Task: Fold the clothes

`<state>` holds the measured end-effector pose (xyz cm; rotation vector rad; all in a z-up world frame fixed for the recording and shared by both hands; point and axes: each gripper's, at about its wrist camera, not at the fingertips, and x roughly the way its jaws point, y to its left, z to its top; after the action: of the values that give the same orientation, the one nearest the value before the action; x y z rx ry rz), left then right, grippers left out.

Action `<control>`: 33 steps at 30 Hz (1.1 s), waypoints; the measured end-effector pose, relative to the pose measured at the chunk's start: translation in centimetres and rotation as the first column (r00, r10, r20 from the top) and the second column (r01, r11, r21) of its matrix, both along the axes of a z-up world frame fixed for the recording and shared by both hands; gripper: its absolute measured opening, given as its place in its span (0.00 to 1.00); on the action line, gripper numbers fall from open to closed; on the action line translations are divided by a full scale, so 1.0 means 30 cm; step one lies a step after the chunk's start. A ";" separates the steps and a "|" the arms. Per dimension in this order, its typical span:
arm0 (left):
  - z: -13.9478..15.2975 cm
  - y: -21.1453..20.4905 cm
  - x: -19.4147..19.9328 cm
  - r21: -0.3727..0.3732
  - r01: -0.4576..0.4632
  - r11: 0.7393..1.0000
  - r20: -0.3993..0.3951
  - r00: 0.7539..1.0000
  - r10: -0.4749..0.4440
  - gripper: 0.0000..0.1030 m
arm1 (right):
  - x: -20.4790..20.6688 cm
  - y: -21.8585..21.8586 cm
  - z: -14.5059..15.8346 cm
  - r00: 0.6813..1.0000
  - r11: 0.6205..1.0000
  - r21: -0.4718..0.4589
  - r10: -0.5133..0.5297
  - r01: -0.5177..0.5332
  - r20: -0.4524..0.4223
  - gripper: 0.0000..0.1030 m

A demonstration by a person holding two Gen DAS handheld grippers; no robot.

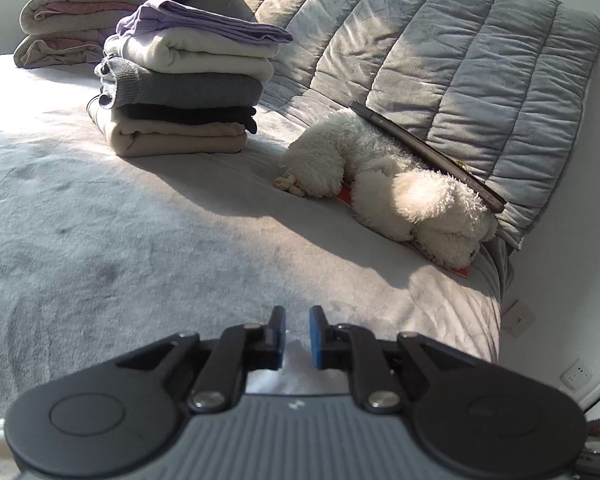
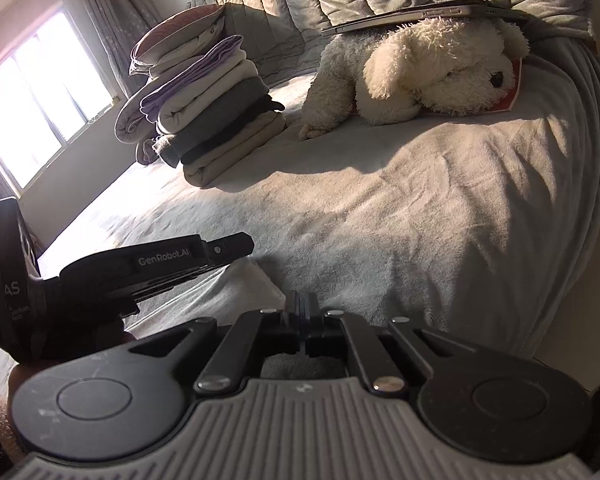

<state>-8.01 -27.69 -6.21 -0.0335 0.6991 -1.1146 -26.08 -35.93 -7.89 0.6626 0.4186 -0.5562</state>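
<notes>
Bedspread (image 1: pixel 140 240) open across frame centre and left. Blockers: folded stack (image 1: pixel 180 92) upper left, plush dog (image 1: pixel 392 188) with laptop (image 1: pixel 428 152) centre right.

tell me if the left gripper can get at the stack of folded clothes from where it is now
Probably yes. The left gripper is open and empty, and only bare bed cover lies between it and the stack of folded clothes; the plush dog sits off to the side.

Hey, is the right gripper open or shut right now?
Shut. In the right wrist view the right gripper has its two finger pads pressed together with no gap, and nothing visible between them.
</notes>
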 end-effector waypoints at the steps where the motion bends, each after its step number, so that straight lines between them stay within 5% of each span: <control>1: 0.017 0.028 0.003 -0.006 -0.018 1.000 0.007 1.000 0.018 0.29 | -0.001 -0.003 0.004 1.000 1.000 -0.006 -0.005 0.005 0.003 0.14; 13: 0.074 0.425 -0.014 0.143 -0.279 0.950 0.229 0.943 0.242 0.34 | 0.071 0.074 0.013 0.993 0.979 -0.171 0.100 -0.110 -0.065 0.14; 18: 0.034 0.536 -0.043 0.206 -0.341 0.917 0.324 0.908 0.265 0.33 | 0.154 0.157 0.018 0.959 0.908 -0.313 0.245 -0.279 -0.144 0.14; 21: 0.002 0.582 -0.019 0.223 -0.378 0.898 0.321 0.899 0.299 0.33 | 0.201 0.183 0.014 0.938 0.872 -0.349 0.303 -0.344 -0.169 0.14; 26: -0.024 0.652 0.049 0.220 -0.447 0.867 0.301 0.877 0.375 0.33 | 0.287 0.169 -0.021 0.924 0.867 -0.325 0.327 -0.377 -0.199 0.13; 29: -0.023 0.707 0.093 0.229 -0.499 0.836 0.315 0.850 0.422 0.34 | 0.304 0.125 -0.030 0.936 0.873 -0.347 0.289 -0.343 -0.198 0.13; 31: -0.019 0.756 0.123 0.242 -0.561 0.792 0.336 0.814 0.474 0.35 | 0.303 0.082 -0.034 0.946 0.889 -0.334 0.266 -0.314 -0.184 0.13; 33: -0.016 0.816 0.151 0.232 -0.605 0.762 0.315 0.788 0.529 0.35 | 0.289 0.038 -0.035 0.956 0.911 -0.298 0.251 -0.286 -0.152 0.05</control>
<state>-3.49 -3.20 -6.68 0.1545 0.5934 -0.3897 -17.42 -34.81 -8.94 0.2572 0.5024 -0.3857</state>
